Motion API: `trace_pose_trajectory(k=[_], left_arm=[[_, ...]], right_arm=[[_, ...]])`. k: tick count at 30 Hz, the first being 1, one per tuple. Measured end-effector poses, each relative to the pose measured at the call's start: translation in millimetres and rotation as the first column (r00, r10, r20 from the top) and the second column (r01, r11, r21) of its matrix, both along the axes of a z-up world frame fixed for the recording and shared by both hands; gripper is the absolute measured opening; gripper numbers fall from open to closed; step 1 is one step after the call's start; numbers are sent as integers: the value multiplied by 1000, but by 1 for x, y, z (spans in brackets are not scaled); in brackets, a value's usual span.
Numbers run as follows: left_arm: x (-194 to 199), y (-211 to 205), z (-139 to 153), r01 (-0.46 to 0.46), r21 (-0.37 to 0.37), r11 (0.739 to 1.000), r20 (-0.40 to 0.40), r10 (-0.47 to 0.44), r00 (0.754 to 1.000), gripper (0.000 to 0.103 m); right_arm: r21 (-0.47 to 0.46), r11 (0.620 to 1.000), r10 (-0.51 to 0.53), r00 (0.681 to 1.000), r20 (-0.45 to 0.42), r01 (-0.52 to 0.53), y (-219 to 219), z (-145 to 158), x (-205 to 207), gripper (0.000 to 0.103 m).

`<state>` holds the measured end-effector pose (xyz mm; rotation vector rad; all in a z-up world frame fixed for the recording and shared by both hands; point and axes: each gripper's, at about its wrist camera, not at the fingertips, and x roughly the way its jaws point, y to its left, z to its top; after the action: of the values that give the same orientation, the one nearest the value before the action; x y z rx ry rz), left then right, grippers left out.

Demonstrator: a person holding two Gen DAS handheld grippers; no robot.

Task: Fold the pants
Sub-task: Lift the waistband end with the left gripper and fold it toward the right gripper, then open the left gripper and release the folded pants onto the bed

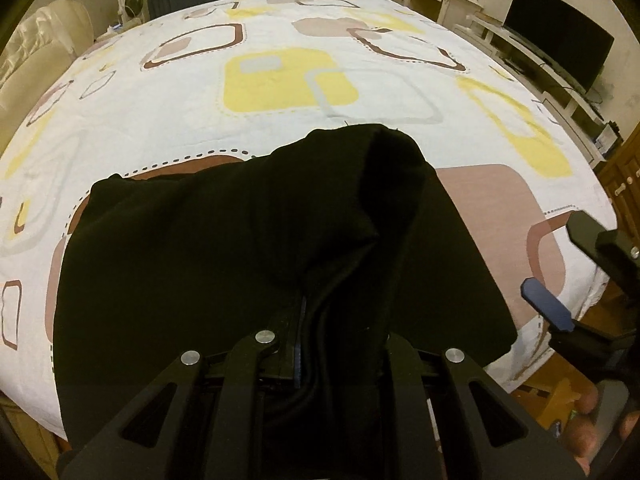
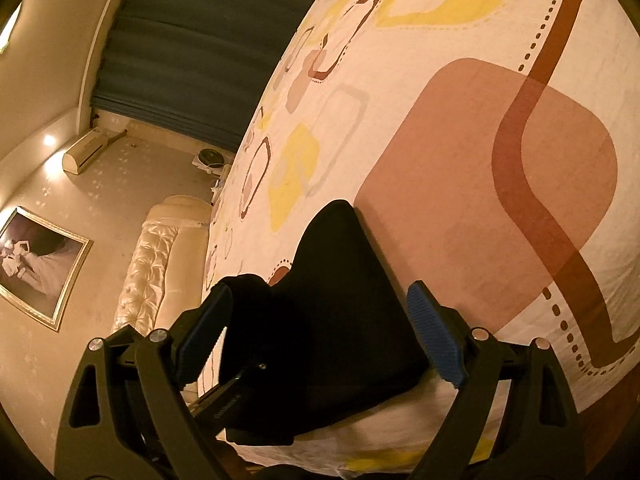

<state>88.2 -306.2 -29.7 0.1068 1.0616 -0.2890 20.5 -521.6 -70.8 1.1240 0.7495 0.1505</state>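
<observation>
Black pants (image 1: 240, 248) lie on the patterned bed sheet (image 1: 280, 100) near its front edge. My left gripper (image 1: 308, 344) is shut on a bunch of the black fabric, lifting it into a peak; the fingers are mostly hidden by cloth. My right gripper (image 2: 320, 328) is open, its blue-padded fingers (image 2: 436, 340) spread either side of the pants' corner (image 2: 340, 300) at the bed edge, holding nothing. The right gripper also shows at the right of the left wrist view (image 1: 568, 280), beside the pants.
The bed has a cream tufted headboard (image 2: 152, 272) on the left. A TV (image 1: 560, 44) on a white stand and a dresser stand to the right. Dark curtains (image 2: 192, 40) hang behind. A framed picture (image 2: 36, 268) hangs on the wall.
</observation>
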Motion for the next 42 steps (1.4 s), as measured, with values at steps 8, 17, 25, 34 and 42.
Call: trace_pose_trajectory(k=[8,17,25,34,42], left_arm=[[-5,-10,-5,-8,54,999,43,6,999,14],[-10,-19,-5,9,110,994,82,-18,997,16],[-31,-16,17,99,19,995,147,-101,984,54],[-53,47,72,128,-135,982,250,-92,964,81],[-52,182,64,3,-120,993,262,29,965,81]], right_arm=[[10,1000,2,1000,7,-2,3,1,2,89],[9,1000,2,1000,8,-2,4,3,1,89],[6,1000,-3,1000,27,3,2,9,3,89],[-10,1000,20,998,55,-19,7,22,7,89],[-77,990,122,992,21,-120,39,22,20,89]])
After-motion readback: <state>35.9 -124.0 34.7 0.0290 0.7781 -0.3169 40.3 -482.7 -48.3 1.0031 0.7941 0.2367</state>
